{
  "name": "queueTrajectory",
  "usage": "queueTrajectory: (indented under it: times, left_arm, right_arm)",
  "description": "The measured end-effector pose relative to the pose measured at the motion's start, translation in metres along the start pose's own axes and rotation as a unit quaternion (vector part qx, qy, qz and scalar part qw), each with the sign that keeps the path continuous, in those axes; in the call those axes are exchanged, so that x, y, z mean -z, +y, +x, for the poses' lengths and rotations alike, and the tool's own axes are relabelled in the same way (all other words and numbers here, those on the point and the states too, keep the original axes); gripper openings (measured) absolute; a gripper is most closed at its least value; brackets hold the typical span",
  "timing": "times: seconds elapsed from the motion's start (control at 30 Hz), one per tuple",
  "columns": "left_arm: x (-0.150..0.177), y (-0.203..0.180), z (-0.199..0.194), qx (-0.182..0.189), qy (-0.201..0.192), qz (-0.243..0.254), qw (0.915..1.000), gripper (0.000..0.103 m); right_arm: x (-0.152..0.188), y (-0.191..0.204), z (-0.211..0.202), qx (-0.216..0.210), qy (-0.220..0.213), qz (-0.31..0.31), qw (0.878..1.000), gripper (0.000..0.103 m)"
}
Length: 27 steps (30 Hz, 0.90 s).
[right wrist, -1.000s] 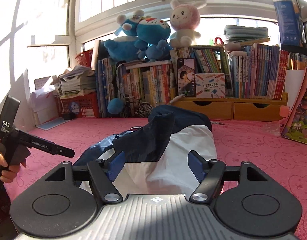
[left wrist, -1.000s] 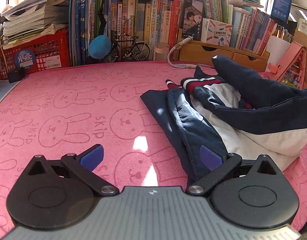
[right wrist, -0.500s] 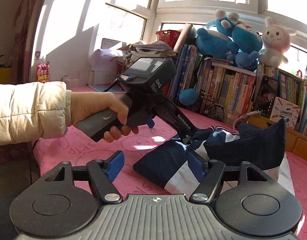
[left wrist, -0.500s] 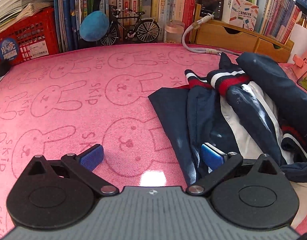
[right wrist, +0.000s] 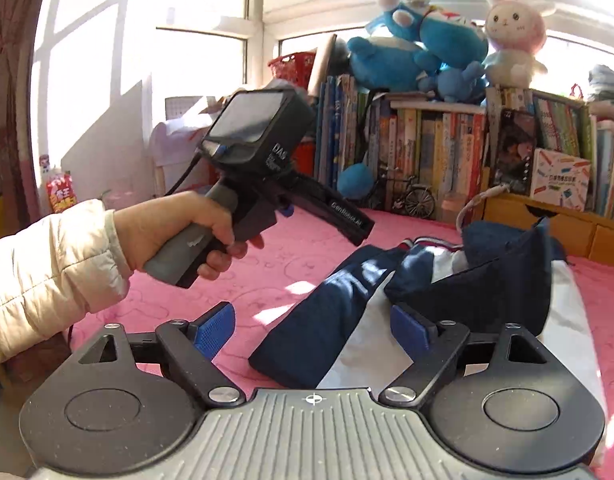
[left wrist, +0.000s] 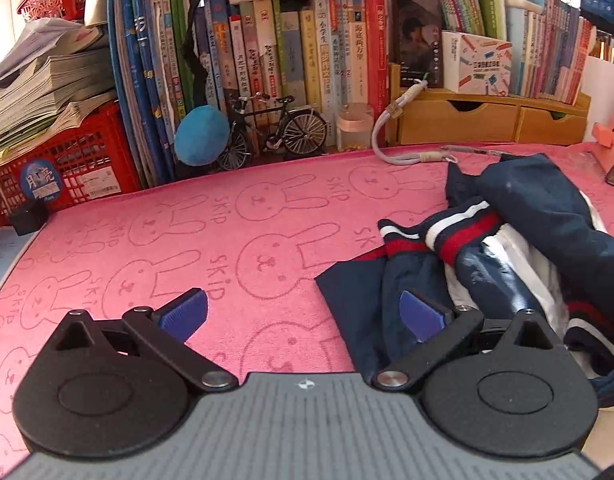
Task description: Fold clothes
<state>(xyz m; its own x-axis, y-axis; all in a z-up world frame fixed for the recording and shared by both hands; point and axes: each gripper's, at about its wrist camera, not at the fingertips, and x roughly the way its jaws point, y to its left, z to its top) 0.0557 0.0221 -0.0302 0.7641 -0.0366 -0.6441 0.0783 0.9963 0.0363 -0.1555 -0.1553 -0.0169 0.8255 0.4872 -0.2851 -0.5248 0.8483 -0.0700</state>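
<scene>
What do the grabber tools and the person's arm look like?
Each tool has black linkage arms on round black discs, blue ribbed pads and a ribbed grey base. The left tool has a grey handle, black "DAS" box and cable. The sleeve is puffy cream.

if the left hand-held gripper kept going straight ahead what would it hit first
Probably the pink rabbit-print cloth, since the left hand-held gripper tilts down; its right finger is already over the navy jacket edge.

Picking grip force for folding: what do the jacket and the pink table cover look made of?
The navy-and-white jacket looks like a thin, slick synthetic shell: its folds catch a sheen. Its striped cuff looks rib-knit. The pink table cover looks like matte, towel-like plush, with bunny outlines pressed into a short nap.
</scene>
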Motion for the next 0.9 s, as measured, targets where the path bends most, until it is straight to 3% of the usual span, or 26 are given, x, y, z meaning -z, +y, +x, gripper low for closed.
queueTrajectory:
  times: [0.07, 0.13, 0.2, 0.3, 0.33, 0.4, 0.47, 0.53, 0.6, 0.73, 0.9]
  left_arm:
    - [0.003, -0.011, 0.001, 0.040, 0.006, 0.003, 0.9992, 0.103]
    - [0.007, -0.021, 0.007, 0.061, 0.013, 0.012, 0.9980, 0.103]
    - [0.013, -0.030, 0.015, 0.037, 0.018, 0.039, 0.9984, 0.103]
    - [0.022, -0.031, 0.024, -0.026, 0.029, 0.062, 0.9973, 0.103]
    - [0.021, -0.028, 0.020, -0.026, 0.026, 0.051, 0.9980, 0.103]
    - [0.012, -0.028, 0.001, 0.011, 0.000, 0.046, 0.9989, 0.103]
    - [0.003, -0.031, -0.018, 0.052, -0.029, 0.048, 0.9971, 0.103]
    - [-0.006, -0.049, -0.027, 0.085, -0.042, 0.086, 0.9918, 0.103]
    - [-0.005, -0.072, -0.027, 0.104, -0.027, 0.142, 0.9840, 0.103]
    - [0.025, -0.101, -0.020, 0.087, 0.004, 0.235, 0.9681, 0.103]
    - [0.054, -0.098, -0.035, 0.140, 0.014, 0.256, 0.9564, 0.103]
  right_arm:
    - [-0.010, -0.011, -0.010, 0.062, -0.035, -0.039, 0.997, 0.103]
    - [-0.014, -0.024, -0.005, 0.090, -0.020, -0.055, 0.994, 0.103]
    - [-0.013, -0.039, 0.005, 0.105, 0.002, -0.047, 0.993, 0.103]
    - [-0.002, -0.060, 0.027, 0.051, 0.054, 0.010, 0.997, 0.103]
    - [0.004, -0.061, 0.032, 0.028, 0.066, 0.022, 0.997, 0.103]
    - [0.016, -0.056, 0.037, -0.018, 0.081, 0.030, 0.996, 0.103]
    - [0.027, -0.042, 0.032, -0.037, 0.085, 0.006, 0.996, 0.103]
    - [0.033, -0.033, 0.029, -0.048, 0.091, -0.017, 0.995, 0.103]
    - [0.037, -0.028, 0.024, -0.056, 0.093, -0.029, 0.994, 0.103]
    - [0.035, -0.042, 0.003, -0.073, 0.075, -0.016, 0.994, 0.103]
    - [0.009, -0.096, -0.024, -0.103, 0.014, 0.081, 0.991, 0.103]
